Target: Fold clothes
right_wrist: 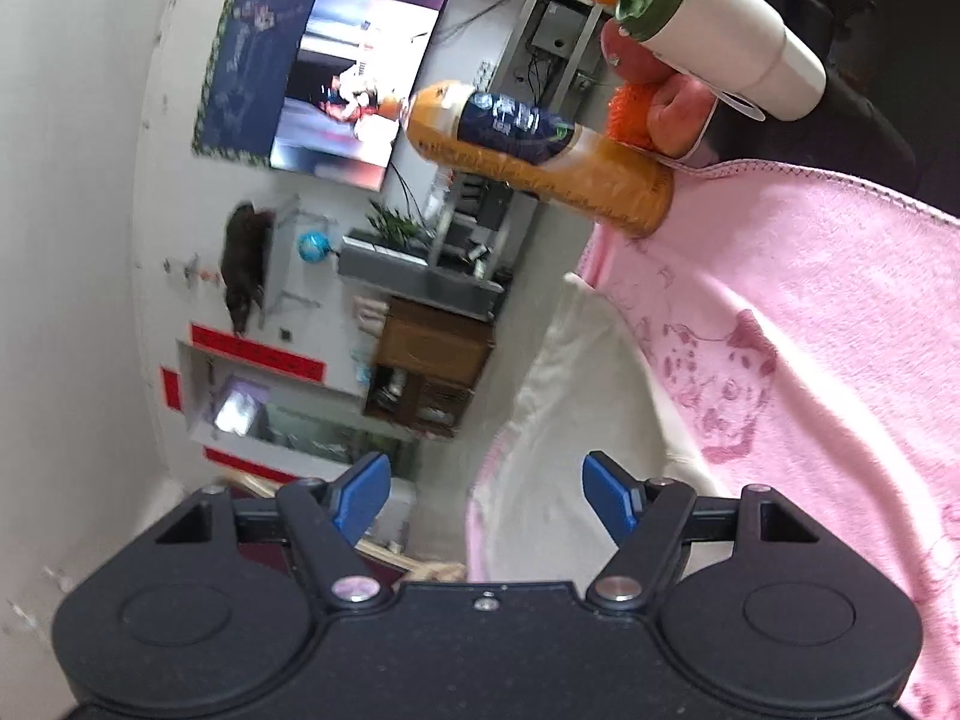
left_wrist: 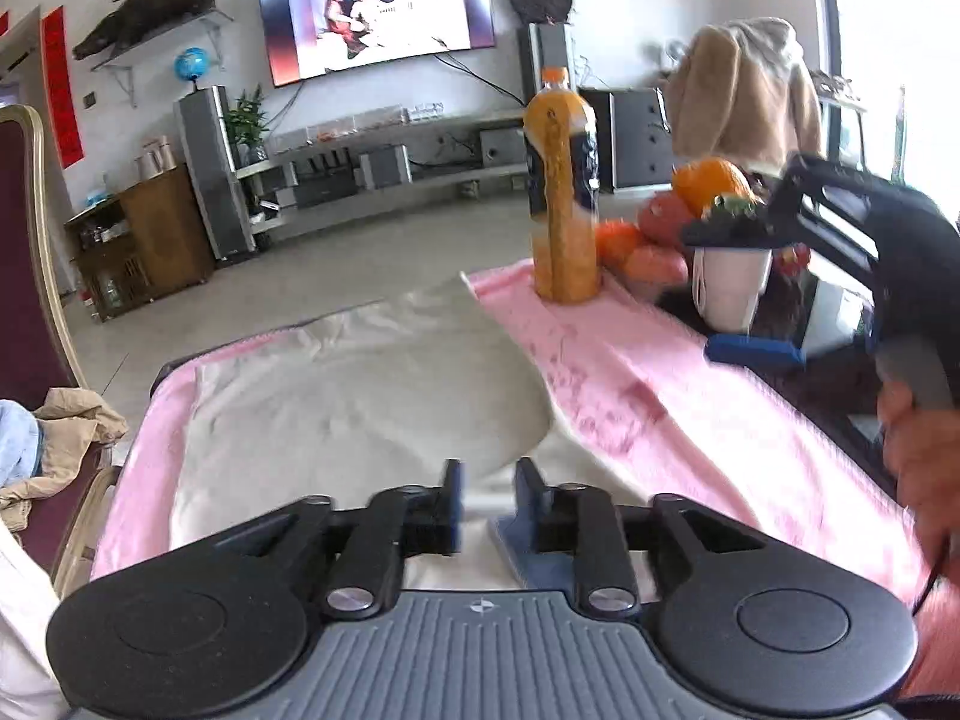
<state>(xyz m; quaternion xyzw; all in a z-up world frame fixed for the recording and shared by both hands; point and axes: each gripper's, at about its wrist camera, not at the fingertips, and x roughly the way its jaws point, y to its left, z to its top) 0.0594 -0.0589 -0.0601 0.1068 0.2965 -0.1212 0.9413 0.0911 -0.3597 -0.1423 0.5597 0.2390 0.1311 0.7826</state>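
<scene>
Cream garment [left_wrist: 360, 396]: lies spread on the pink towel [left_wrist: 630, 384], folded over so 1 rounded edge curves toward the near side; its far corner reaches the towel's far edge, close to the orange bottle [left_wrist: 563, 192].
Left gripper [left_wrist: 487, 501]: low over the near edge of the cream garment, its 2 blue pads a little apart; cloth shows in the gap, but I cannot tell whether the pads touch it.
Right gripper [right_wrist: 486, 495]: rolled onto its side, jaws wide apart with nothing between them; seen from the left wrist view [left_wrist: 738, 294] it hangs above the towel's right side, just in front of the white cup [left_wrist: 732, 288].
Hand [left_wrist: 924, 456]: grips the right gripper's handle at the right edge of the left wrist view.
Orange bottle: upright on the towel's far corner.
Fruit [left_wrist: 672, 222]: piled just behind the bottle and beside the white cup.
Chair [left_wrist: 30, 276]: at the left, with crumpled clothes [left_wrist: 54, 450] on its seat.
</scene>
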